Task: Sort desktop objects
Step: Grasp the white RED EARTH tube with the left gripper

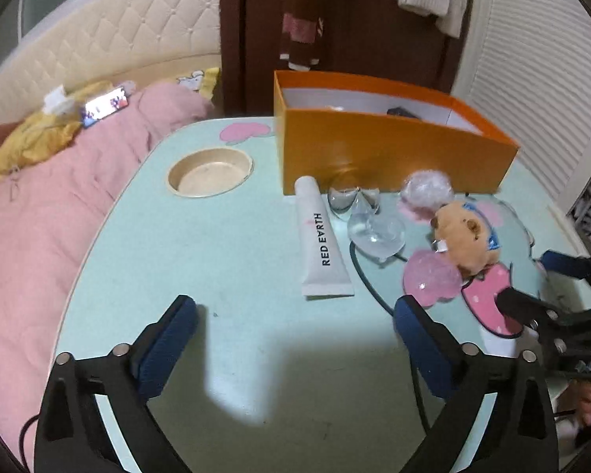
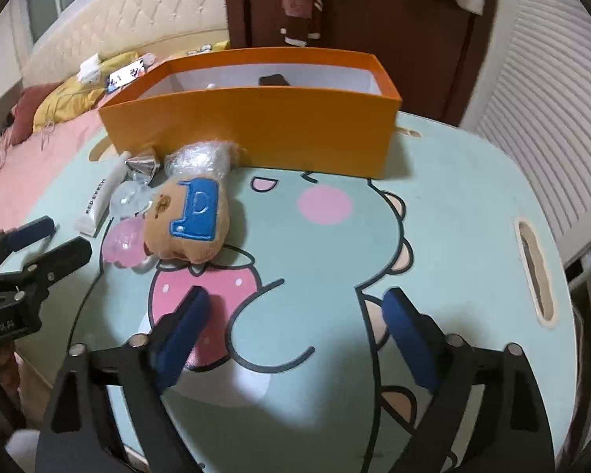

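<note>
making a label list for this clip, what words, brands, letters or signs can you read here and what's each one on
"RED EARTH": printed in dark capitals along the white tube lying on the table.
"D": stitched in blue on the patch of the brown plush toy.
White lettering on the black clamp of the left gripper, at the edge of the right wrist view: cut off and too blurred to read.
Lit phone screen on the bed: too small to read.

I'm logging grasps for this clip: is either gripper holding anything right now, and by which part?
Nothing is held. The left gripper and the right gripper are both open above the table, with nothing between their pads.
</note>
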